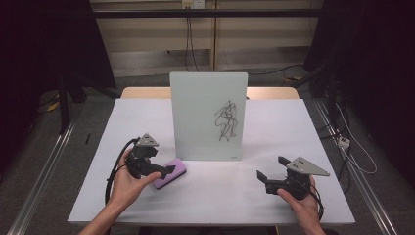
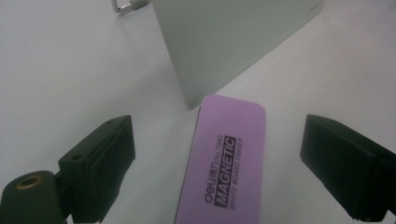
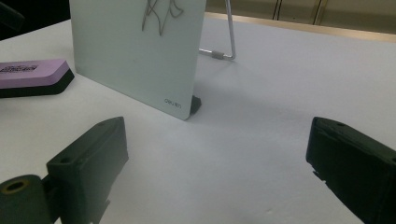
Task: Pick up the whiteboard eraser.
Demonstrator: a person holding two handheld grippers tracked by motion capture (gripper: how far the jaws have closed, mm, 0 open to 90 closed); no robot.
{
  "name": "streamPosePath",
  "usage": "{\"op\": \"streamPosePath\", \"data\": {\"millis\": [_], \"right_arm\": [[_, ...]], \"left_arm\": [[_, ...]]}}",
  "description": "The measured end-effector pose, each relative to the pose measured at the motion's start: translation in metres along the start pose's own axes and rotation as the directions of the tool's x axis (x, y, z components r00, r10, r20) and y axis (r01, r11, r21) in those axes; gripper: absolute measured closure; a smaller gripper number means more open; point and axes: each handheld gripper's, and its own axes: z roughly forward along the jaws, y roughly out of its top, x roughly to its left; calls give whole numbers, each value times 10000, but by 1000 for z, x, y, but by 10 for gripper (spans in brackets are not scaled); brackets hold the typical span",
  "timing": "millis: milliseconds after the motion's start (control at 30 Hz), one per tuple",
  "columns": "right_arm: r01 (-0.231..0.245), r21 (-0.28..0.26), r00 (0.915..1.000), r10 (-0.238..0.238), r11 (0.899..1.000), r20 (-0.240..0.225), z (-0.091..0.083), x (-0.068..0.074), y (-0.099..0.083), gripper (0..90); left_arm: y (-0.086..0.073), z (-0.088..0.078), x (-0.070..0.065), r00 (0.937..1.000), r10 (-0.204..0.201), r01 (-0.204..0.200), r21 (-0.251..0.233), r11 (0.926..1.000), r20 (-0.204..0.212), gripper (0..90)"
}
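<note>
Purple eraser (image 2: pixel 224 163) lies flat on the white table (image 1: pixel 274 196), just beside the lower left corner of the upright whiteboard (image 1: pixel 208 115) with its black scribble (image 1: pixel 226 120). Left gripper (image 1: pixel 169 170) straddles the eraser, jaws spread wide, pads clear of its sides. Right gripper (image 1: pixel 271 167) hangs well apart to the right, jaws wide with nothing between.

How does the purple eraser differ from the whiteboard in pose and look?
The purple eraser lies flat on the table, while the whiteboard stands upright on a stand. The purple eraser is small and bears printed words; the whiteboard is far larger and bears a black scribble. Both have rounded corners.
</note>
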Motion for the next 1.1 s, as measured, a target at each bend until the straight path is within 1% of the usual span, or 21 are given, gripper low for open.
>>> {"op": "streamPosePath", "data": {"millis": [33,100,167,233,300,400,467,533,600,667,700,733,767,800,900,933,967,1000,1033,1067,1100], "right_arm": [[5,4,10000,-5,10000,2,0,0,0,53],[-4,36,10000,4,10000,6,2,-1,0,53],[-33,134,10000,34,9999,-46,2,-1,0,48],[42,200,10000,-41,9998,-28,2,0,-1,46],[-62,185,10000,63,9998,-56,2,0,-1,46],[-38,148,10000,39,9999,-35,1,-1,-1,46],[-24,140,10000,24,9999,-33,1,0,-1,46],[32,139,10000,-32,9999,-70,1,1,-1,46],[54,103,9999,-53,9999,-98,1,1,-1,46],[36,103,10000,-35,9999,-69,1,0,-1,46],[36,103,10000,-35,9999,-69,1,0,-1,46],[44,96,10000,-43,9999,-50,1,0,-1,46],[44,96,10000,-43,9999,-50,1,0,-1,46],[38,111,10000,-37,9999,-77,1,1,0,46],[68,93,9999,-67,9999,-82,1,1,0,46],[114,134,9998,-112,9998,-141,1,1,-1,46],[128,141,9998,-126,9998,-181,1,1,-1,46],[144,132,9997,-141,9998,-190,2,1,-1,46],[122,117,9997,-120,9999,-204,2,1,0,46],[155,128,9996,-152,9998,-232,2,2,0,46],[155,128,9996,-152,9998,-232,2,2,0,46]], "left_arm": [[4,4,-1,9995,223,-220,141,9997,-202,98],[10,12,-3,9982,434,-422,300,9987,-407,114],[11,19,-4,9987,401,-387,450,9982,-308,123],[10,23,-7,9979,526,-494,806,9955,-388,127],[8,22,-9,9977,569,-536,864,9948,-362,123],[3,23,-12,9959,867,-836,1096,9905,-240,138],[0,25,-12,9952,971,-945,1250,9876,-146,151],[-2,24,-10,9961,872,-849,1311,9877,-118,184],[-3,22,-8,9957,920,-894,1328,9871,-137,196],[-4,22,-6,9951,987,-960,1511,9838,-104,206],[-5,23,-6,9956,932,-912,1540,9839,-62,206],[-5,23,-7,9949,982,-936,1569,9832,-216,234],[-5,23,-7,9946,1022,-980,1620,9819,-176,234],[-6,24,-7,9942,1074,-1056,1657,9805,-22,263],[-6,25,-9,9935,1135,-1130,1736,9783,75,275],[-6,26,-9,9941,1081,-1085,1815,9774,120,276],[-7,27,-9,9955,948,-948,1812,9789,82,278],[-6,28,-9,9947,1026,-1026,1985,9747,103,290],[-7,29,-10,9943,1058,-1052,2063,9728,81,296],[-7,30,-10,9947,1016,-1022,2094,9725,135,300],[-7,30,-11,9941,1079,-1081,2090,9719,126,300]]}}
